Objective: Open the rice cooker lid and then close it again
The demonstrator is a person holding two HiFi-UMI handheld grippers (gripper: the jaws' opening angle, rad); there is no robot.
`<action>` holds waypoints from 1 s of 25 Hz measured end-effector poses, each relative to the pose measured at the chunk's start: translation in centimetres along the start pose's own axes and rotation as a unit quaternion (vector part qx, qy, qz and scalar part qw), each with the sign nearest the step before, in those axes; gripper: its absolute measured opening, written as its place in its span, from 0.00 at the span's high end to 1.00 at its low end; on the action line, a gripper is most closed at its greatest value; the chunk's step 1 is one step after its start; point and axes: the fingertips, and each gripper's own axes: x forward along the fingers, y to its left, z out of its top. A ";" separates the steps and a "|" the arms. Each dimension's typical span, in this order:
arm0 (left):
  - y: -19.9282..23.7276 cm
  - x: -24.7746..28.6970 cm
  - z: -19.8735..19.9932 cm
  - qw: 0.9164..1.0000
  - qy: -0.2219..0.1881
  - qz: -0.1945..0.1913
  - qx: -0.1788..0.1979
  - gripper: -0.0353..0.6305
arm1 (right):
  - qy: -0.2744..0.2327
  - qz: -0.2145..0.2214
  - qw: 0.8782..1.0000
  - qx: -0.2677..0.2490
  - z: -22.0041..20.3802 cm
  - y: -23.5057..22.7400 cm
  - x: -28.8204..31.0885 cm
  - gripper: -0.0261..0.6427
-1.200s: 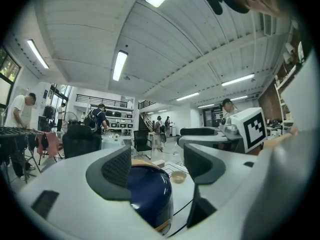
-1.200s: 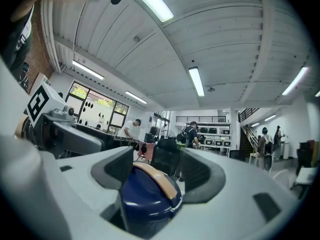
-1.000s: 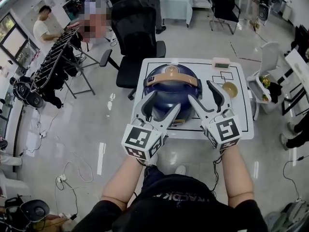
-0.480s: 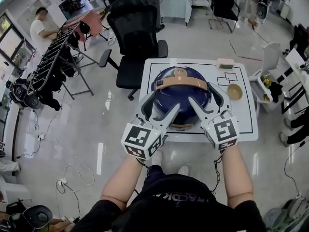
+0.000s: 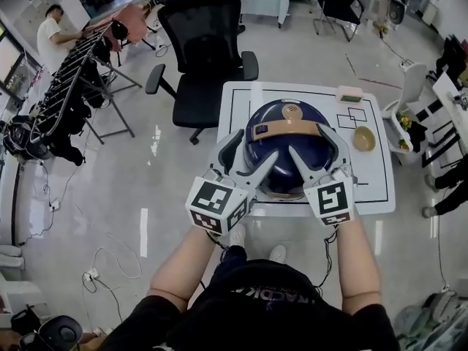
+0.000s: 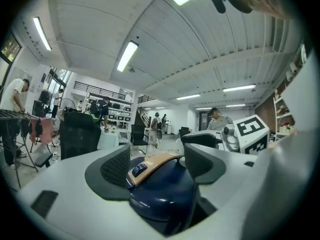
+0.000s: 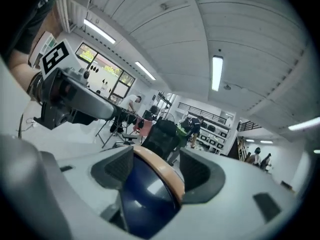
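A dark blue rice cooker (image 5: 284, 148) with a tan handle (image 5: 289, 130) across its lid stands on a white table (image 5: 376, 192), and the lid looks down. My left gripper (image 5: 245, 158) is open over the cooker's front left, jaws spread wide. My right gripper (image 5: 316, 152) is open over its front right, reaching to the handle's right end. In the left gripper view the cooker (image 6: 162, 189) and handle (image 6: 150, 165) sit between the pads of the left gripper (image 6: 160, 161). In the right gripper view the right gripper (image 7: 157, 170) frames the cooker (image 7: 142, 196) and handle (image 7: 165, 179).
A black office chair (image 5: 205, 42) stands behind the table. On the table's right side lie a small bowl (image 5: 363, 138) and a small flat device (image 5: 349, 93). A white chair (image 5: 409, 112) is at the right, a clothes rack (image 5: 66, 86) at the left.
Both grippers have moved forward over the cooker's lid toward the handle, still spread open. The head view has come closer to the table.
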 end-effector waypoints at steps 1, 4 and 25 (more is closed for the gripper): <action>0.4 0.1 -0.1 1.000 0.002 -0.005 0.000 0.46 | 0.010 -0.003 1.000 -0.014 -0.1 0.1 0.4 0.55; 1.4 0.5 -0.3 1.000 0.008 -0.021 0.000 0.46 | 0.039 -0.013 0.998 -0.049 -0.7 0.4 1.5 0.55; 5.2 5.1 -2.1 0.991 0.047 -0.123 -0.007 0.60 | 0.154 -0.052 0.962 -0.218 -3.2 0.4 6.3 0.55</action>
